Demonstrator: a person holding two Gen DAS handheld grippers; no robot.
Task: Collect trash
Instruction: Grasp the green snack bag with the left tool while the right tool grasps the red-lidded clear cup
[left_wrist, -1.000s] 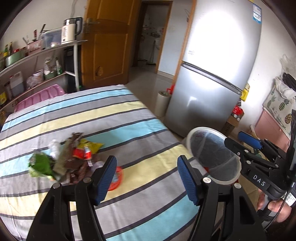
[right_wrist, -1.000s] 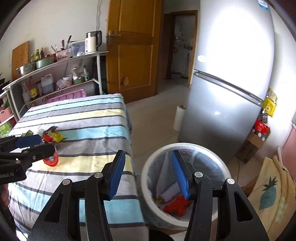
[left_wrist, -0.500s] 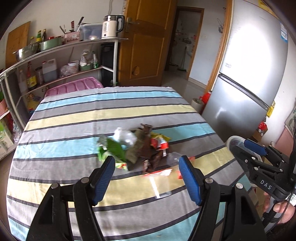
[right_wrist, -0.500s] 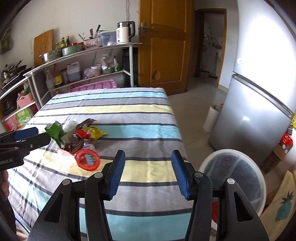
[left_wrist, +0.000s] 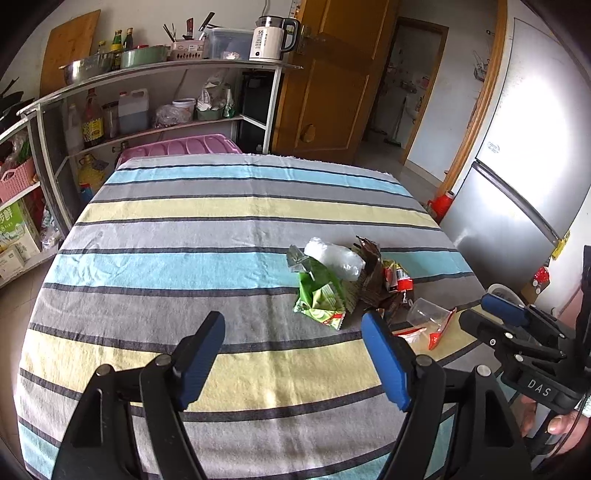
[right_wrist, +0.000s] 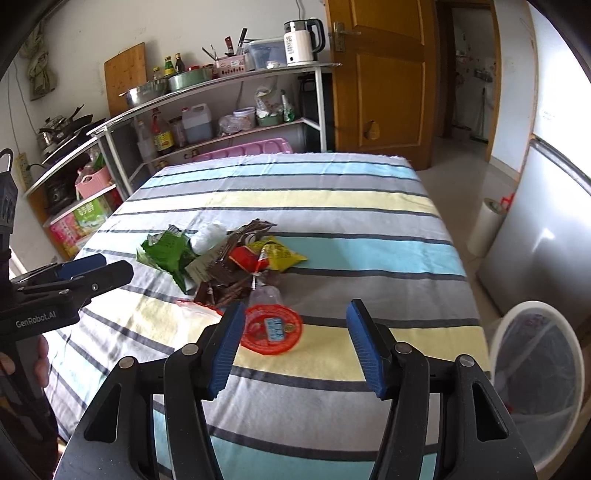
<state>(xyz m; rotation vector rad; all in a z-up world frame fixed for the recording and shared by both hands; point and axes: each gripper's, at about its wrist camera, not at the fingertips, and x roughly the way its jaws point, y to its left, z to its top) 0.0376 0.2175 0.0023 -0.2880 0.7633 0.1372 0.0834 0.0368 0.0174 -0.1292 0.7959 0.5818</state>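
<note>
Both tools angled down over trash pile (right_wrist: 225, 254), jaws opening, empty.

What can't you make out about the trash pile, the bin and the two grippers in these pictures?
- Trash bin: right wrist view, far side cut by the fisheye edge, contents hazy behind the liner; left wrist view, only a sliver behind the right gripper.
- Red lid: print too small and blurred.
- Brown wrappers: overlapped, count unclear.
- Clear cup: left gripper's finger hides its near edge.
- Both hands: cut by edges.
</note>
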